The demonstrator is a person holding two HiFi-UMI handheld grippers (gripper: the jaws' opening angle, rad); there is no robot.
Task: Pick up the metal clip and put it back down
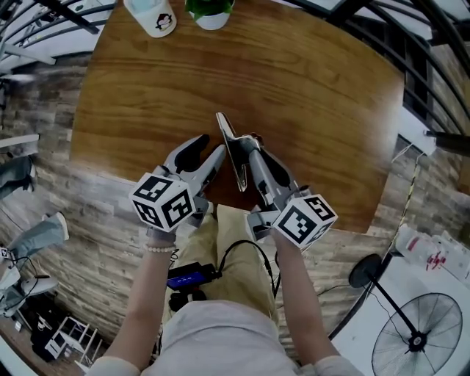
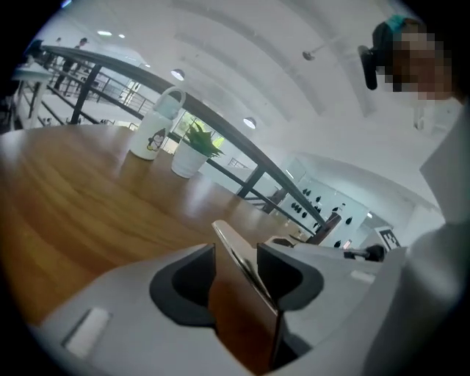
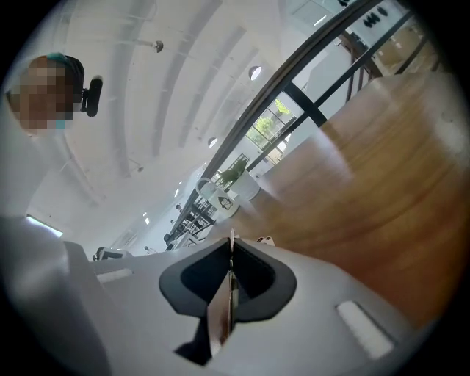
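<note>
From above we see the left gripper (image 1: 209,145) with its jaws apart. Just off its right jaw the metal clip (image 1: 233,150) stands lifted off the table (image 1: 308,88), tip pointing away from us. The right gripper (image 1: 253,145) sits just right of the clip, its tips at the clip's upper part.

The left gripper view adds what the head view lacks: the clip's flat blade slants across the gap between that gripper's pads, broad face showing; whether it touches a pad we cannot tell. The right gripper view shows the blade edge-on, with that gripper's jaws clamped tight on it. Only the head view shows both tools at once and a floor fan (image 1: 417,339) well behind and to the right of the right gripper.

Far ahead of both grippers stand a mug (image 1: 150,16) and a potted plant (image 1: 211,12).

We count two grippers, two marker cubes, one clip, one mug, one plant, one fan.
</note>
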